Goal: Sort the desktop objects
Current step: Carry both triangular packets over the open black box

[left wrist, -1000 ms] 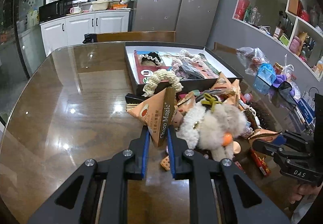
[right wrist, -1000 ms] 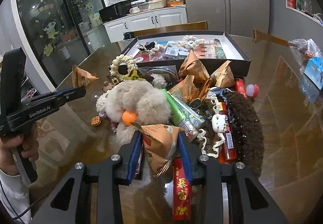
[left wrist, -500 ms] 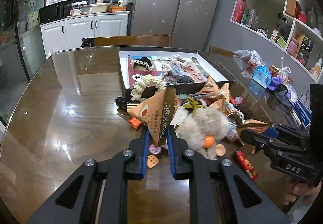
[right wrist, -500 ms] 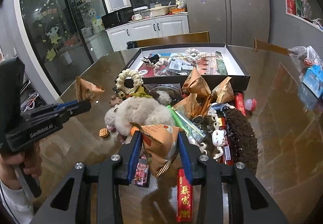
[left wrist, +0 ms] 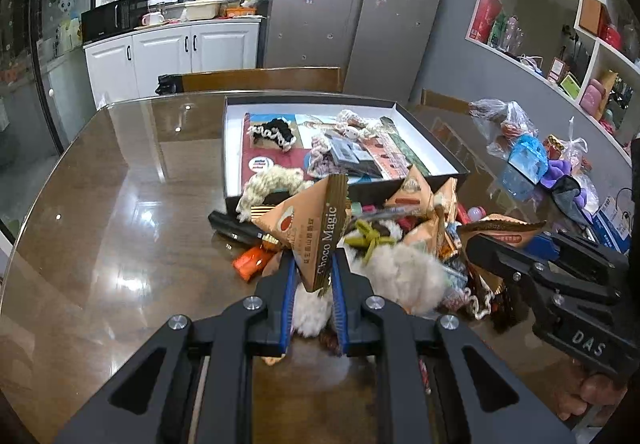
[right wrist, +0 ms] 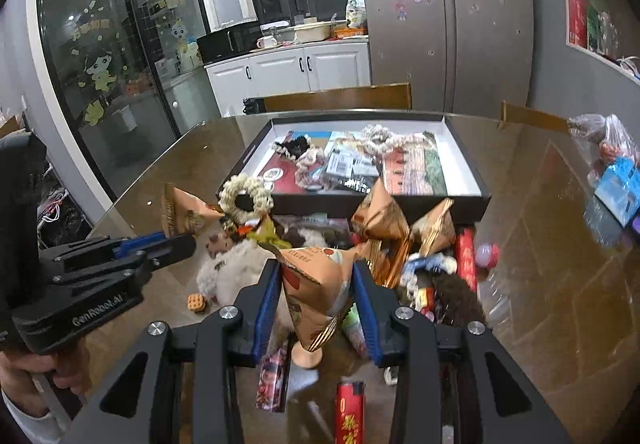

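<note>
The left gripper point(left wrist: 313, 276) has its blue-padded fingers point(left wrist: 289, 294) nearly together, pinching the lower corner of a triangular orange "Choco Magic" snack packet point(left wrist: 308, 228) that is held clear above the pile. The right gripper point(right wrist: 316, 298) stands about half open, its fingers point(right wrist: 267, 304) clamped on both sides of a second, puffier orange snack packet point(right wrist: 316, 284), also held above the clutter. Under both lies a heap on the glossy brown surface point(left wrist: 100, 224): a fluffy white plush toy point(left wrist: 404, 276), a small waffle-shaped charm point(right wrist: 196, 302), a red lighter point(right wrist: 349, 410), more orange packets point(right wrist: 382, 222) and a cream knitted scrunchie point(right wrist: 246, 197) leaning on the box wall. Just behind the heap sits a shallow black box with a white interior point(left wrist: 234, 147), holding a black scrunchie point(left wrist: 272, 133), cards and cream scrunchies. Farther right on the surface lie plastic bags point(left wrist: 504, 123).
</note>
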Available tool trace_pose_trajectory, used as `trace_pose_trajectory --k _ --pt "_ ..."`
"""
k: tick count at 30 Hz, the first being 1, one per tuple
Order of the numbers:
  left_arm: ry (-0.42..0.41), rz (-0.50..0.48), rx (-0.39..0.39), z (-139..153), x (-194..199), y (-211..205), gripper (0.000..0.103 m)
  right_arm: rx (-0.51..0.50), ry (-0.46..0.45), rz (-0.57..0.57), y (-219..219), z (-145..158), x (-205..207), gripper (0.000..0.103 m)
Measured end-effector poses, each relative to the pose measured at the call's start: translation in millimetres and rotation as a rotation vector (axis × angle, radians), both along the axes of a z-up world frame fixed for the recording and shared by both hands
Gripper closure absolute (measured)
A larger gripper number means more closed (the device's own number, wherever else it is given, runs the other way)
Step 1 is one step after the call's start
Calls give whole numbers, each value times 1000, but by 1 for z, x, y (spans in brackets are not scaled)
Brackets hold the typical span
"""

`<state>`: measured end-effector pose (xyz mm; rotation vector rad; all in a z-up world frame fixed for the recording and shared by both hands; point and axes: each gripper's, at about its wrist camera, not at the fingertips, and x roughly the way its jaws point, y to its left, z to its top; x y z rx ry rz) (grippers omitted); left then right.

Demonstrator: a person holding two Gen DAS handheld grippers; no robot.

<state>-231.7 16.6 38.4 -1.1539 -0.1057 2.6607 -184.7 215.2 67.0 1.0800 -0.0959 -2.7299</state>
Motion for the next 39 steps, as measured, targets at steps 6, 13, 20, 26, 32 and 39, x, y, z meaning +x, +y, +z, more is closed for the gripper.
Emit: trace_pose_trajectory --k 6,13,20,26,32,39 --pt "20 8 -19 11 -22 14 85 21 22 11 -1 16 -16 66" --pt "46 7 -23 27 -53 24 85 62 47 11 -2 43 -51 66" --pt "74 4 -12 43 -93 29 85 82 75 14 2 66 -80 66" --pt "66 -7 3 39 -138 36 85 104 87 19 6 69 -108 66" --pt "25 -19 -20 19 -186 47 85 127 63 8 16 52 -151 66" --pt "-32 -22 -30 -6 -211 53 85 112 -21 -14 34 19 -193 66"
